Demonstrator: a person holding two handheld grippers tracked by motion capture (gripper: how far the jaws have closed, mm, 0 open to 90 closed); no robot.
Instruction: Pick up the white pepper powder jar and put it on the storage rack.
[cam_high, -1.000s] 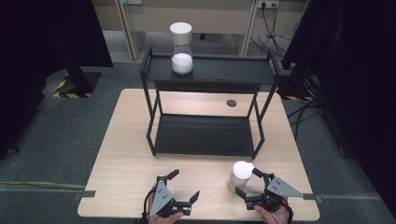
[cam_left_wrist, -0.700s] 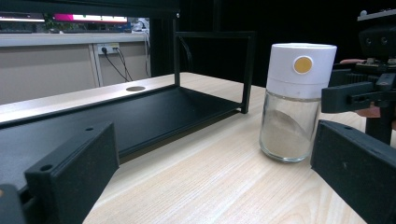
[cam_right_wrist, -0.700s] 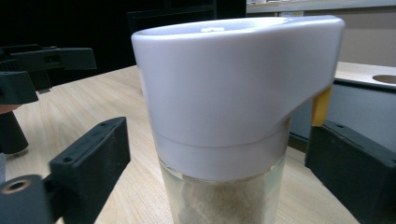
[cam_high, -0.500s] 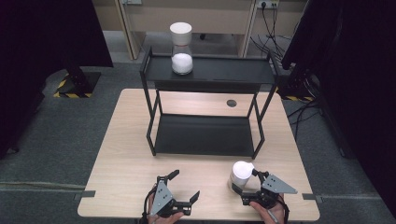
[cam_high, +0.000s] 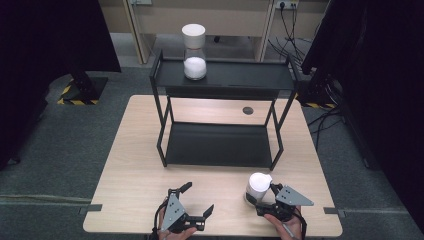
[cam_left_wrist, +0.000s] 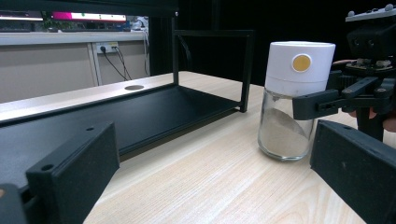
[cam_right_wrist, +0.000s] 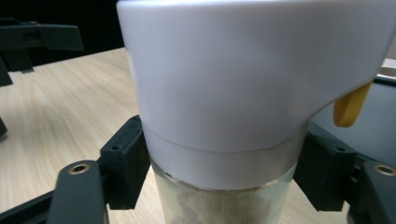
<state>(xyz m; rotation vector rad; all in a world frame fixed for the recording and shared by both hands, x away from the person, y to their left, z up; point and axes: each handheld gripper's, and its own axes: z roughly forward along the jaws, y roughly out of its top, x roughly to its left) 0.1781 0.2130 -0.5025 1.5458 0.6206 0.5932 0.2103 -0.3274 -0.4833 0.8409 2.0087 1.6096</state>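
Observation:
A glass jar (cam_high: 258, 186) with a white cap and pale powder inside stands on the wooden table (cam_high: 135, 170) near the front right. My right gripper (cam_high: 262, 199) has its jaws on both sides of the jar (cam_right_wrist: 233, 93), pads against the glass just under the cap, shut on it. A yellow tab sticks out of the cap. My left gripper (cam_high: 196, 199) is open at the front centre, nothing between its fingers. In the left gripper view the jar (cam_left_wrist: 292, 102) stands upright on the table with the right gripper (cam_left_wrist: 345, 93) around it.
A black two-tier metal rack (cam_high: 220, 145) stands mid-table. A similar white-capped jar (cam_high: 194, 45) sits on the left of its top shelf. A round cable hole (cam_high: 247, 110) lies behind the rack. Dark curtains and cables surround the table.
My right gripper has moved in to the jar and its jaws have come around it. The left gripper has stayed put.

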